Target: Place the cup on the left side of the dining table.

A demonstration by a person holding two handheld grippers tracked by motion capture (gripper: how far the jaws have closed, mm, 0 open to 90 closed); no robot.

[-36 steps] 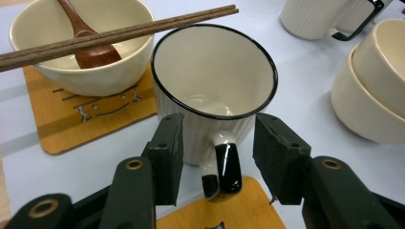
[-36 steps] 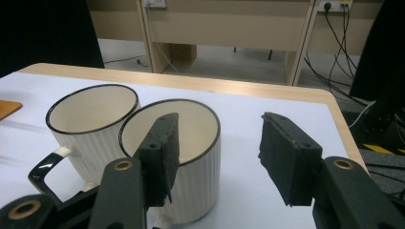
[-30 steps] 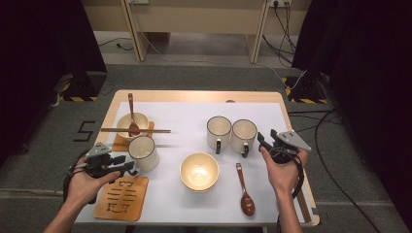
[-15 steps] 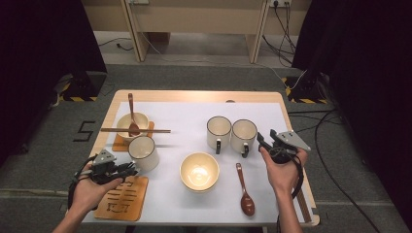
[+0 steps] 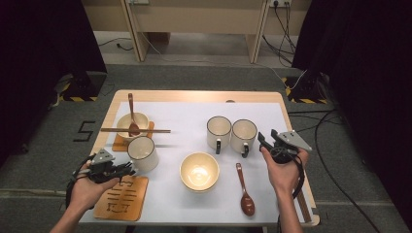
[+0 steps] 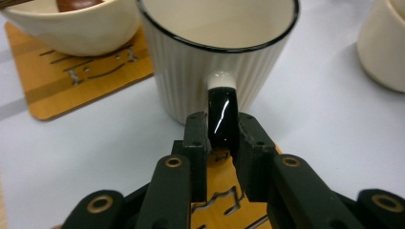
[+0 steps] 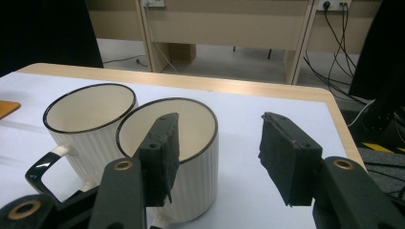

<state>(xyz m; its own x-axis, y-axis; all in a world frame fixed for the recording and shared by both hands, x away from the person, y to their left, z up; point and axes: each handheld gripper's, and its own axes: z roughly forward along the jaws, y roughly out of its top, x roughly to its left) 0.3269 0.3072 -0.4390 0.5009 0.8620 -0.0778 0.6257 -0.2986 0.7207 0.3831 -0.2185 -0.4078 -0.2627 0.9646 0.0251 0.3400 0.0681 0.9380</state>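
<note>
Now your left gripper (image 6: 222,138) pinches the black handle (image 6: 222,114) of the mug (image 6: 217,52); your right gripper (image 7: 217,157) is wide open.

Three ribbed cream mugs stood on the bench: one (image 5: 143,154) at the left and two (image 5: 218,132) (image 5: 243,136) side by side at the right. There were two cream bowls (image 5: 199,171) (image 5: 132,125), two wooden spoons (image 5: 244,191) (image 5: 131,115), two wooden coasters (image 5: 121,198) (image 5: 120,143) and one pair of chopsticks (image 5: 135,130).

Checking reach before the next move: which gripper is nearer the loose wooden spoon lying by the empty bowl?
Right. The right gripper hovers up and right of the wooden spoon, by the two mugs. The left gripper is across the table, shut on another mug's handle.
</note>
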